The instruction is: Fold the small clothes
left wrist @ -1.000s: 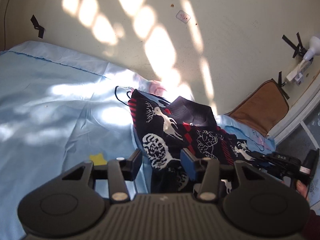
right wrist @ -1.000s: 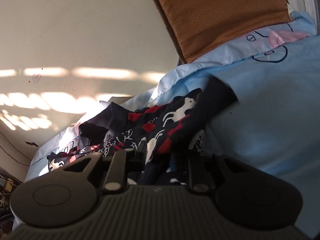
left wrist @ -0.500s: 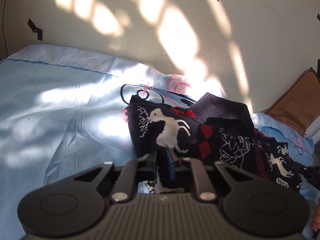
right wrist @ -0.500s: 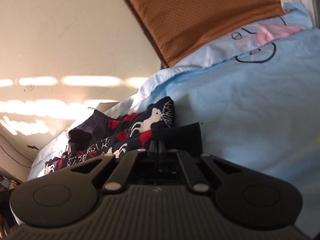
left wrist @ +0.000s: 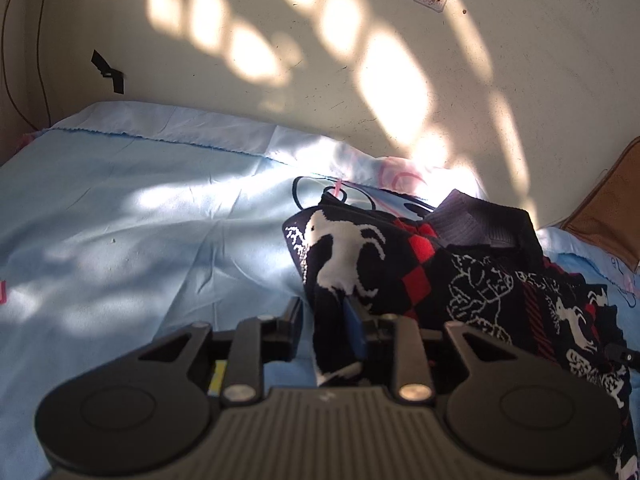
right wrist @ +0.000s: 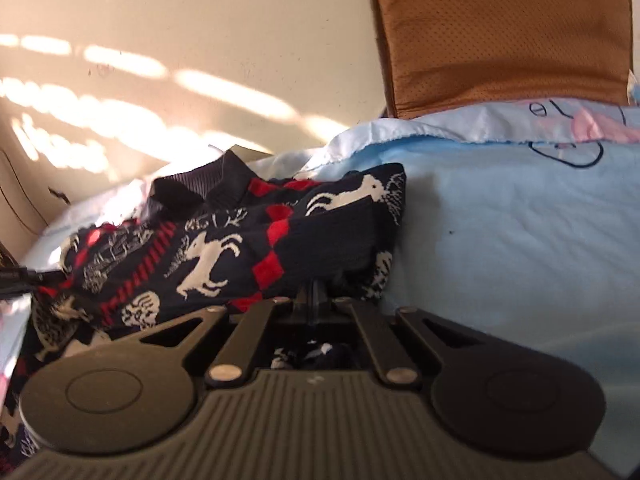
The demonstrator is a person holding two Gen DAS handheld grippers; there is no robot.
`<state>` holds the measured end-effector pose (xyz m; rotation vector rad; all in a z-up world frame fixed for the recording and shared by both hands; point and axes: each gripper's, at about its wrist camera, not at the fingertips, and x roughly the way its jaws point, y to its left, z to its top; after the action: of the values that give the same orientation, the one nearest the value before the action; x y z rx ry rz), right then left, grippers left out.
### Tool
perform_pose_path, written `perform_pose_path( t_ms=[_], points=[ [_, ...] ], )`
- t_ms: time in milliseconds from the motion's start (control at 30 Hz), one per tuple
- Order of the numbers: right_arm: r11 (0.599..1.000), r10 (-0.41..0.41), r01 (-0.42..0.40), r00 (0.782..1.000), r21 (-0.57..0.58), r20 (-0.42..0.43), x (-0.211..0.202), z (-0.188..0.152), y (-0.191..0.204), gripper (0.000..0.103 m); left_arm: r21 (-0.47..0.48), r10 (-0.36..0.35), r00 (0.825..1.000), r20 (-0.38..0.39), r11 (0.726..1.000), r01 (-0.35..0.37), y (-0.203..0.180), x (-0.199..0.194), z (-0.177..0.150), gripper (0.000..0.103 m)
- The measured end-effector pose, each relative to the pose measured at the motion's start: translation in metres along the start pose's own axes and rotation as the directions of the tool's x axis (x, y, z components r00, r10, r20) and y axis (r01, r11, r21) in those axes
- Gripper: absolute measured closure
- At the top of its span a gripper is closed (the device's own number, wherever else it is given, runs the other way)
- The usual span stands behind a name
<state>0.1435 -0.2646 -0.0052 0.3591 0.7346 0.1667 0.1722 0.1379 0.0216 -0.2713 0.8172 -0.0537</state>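
Observation:
A small dark knitted sweater (left wrist: 460, 276) with white deer and red diamonds lies bunched on the light blue bed sheet (left wrist: 140, 240). My left gripper (left wrist: 326, 328) is open, with the sweater's left edge hanging between its fingers. In the right wrist view the sweater (right wrist: 224, 256) fills the left and middle. My right gripper (right wrist: 314, 300) is shut on the sweater's folded dark edge, down on the sheet (right wrist: 520, 248).
A cream wall (left wrist: 360, 80) with sun patches runs behind the bed. A brown cushion (right wrist: 500, 32) leans at the head of the bed, also at the left wrist view's right edge (left wrist: 608, 208). The other gripper's tip (right wrist: 16, 276) shows at the left.
My left gripper was open, shut on the sweater's edge half a second ago, and has now opened. My right gripper shut on the sweater's other edge and stays shut.

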Motion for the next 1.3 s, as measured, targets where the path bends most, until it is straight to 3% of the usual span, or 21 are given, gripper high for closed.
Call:
perform_pose_path(
  t_ms=[67,133,200,267,400,600,767,833,900,933,967,1000,1067,1167,1300],
  points=[
    [0.997,-0.076,0.077,0.997,-0.025,0.023,-0.012,0.001,0.007,0.102,0.009,-0.010,1.000,0.008,1.000,0.009,0.004,-0.019,-0.005,0.070],
    [0.994,-0.086,0.089,0.995,-0.066,0.045,-0.031,-0.006,0.016,0.093,0.031,-0.030,0.999,0.024,0.999,0.029,0.009,-0.047,-0.016,0.065],
    [0.997,-0.026,0.029,0.999,-0.077,0.042,-0.055,-0.014,0.018,0.092,0.049,-0.074,0.997,0.027,0.996,0.072,0.016,-0.076,-0.032,0.056],
    [0.996,0.063,-0.062,0.998,-0.061,0.017,-0.085,-0.028,0.014,0.089,0.056,-0.133,0.991,0.001,0.990,0.133,0.025,-0.104,-0.057,0.055],
    [0.975,0.218,-0.220,0.974,-0.027,-0.052,-0.139,-0.068,0.003,0.063,0.065,-0.218,0.975,-0.054,0.973,0.221,0.038,-0.147,-0.114,0.051],
    [0.963,0.268,-0.268,0.959,0.020,-0.091,-0.213,-0.146,-0.007,0.063,0.041,-0.297,0.950,-0.096,0.952,0.302,0.042,-0.192,-0.187,0.048],
    [0.960,0.268,-0.258,0.958,0.105,-0.100,-0.229,-0.194,-0.020,0.063,0.007,-0.342,0.930,-0.133,0.938,0.346,0.036,-0.202,-0.213,0.047],
    [0.955,0.277,-0.263,0.956,0.134,-0.101,-0.225,-0.203,-0.026,0.063,0.006,-0.341,0.925,-0.169,0.938,0.347,0.030,-0.199,-0.222,0.053],
    [0.947,0.300,-0.286,0.950,0.148,-0.084,-0.222,-0.208,-0.026,0.063,0.013,-0.337,0.921,-0.196,0.938,0.346,0.025,-0.198,-0.230,0.091],
    [0.939,0.326,-0.310,0.940,0.147,-0.100,-0.219,-0.209,-0.026,0.067,0.015,-0.343,0.914,-0.215,0.935,0.354,0.022,-0.196,-0.233,0.092],
    [0.937,0.339,-0.323,0.933,0.134,-0.120,-0.215,-0.210,-0.023,0.085,0.019,-0.344,0.916,-0.207,0.934,0.356,0.018,-0.198,-0.238,0.092],
    [0.936,0.347,-0.333,0.927,0.117,-0.139,-0.213,-0.210,-0.018,0.092,0.025,-0.342,0.918,-0.202,0.935,0.354,0.016,-0.200,-0.239,0.093],
    [0.918,0.395,-0.389,0.910,0.075,-0.124,-0.218,-0.203,-0.010,0.092,0.009,-0.372,0.911,-0.177,0.925,0.379,0.017,-0.207,-0.232,0.093],
    [0.891,0.453,-0.453,0.890,0.030,-0.042,-0.228,-0.178,-0.006,0.092,-0.077,-0.460,0.885,-0.076,0.887,0.454,0.028,-0.219,-0.210,0.093],
    [0.902,0.432,-0.432,0.900,-0.004,0.061,-0.223,-0.138,-0.001,0.092,-0.172,-0.494,0.868,0.047,0.852,0.494,0.039,-0.212,-0.171,0.093]
  ],
)
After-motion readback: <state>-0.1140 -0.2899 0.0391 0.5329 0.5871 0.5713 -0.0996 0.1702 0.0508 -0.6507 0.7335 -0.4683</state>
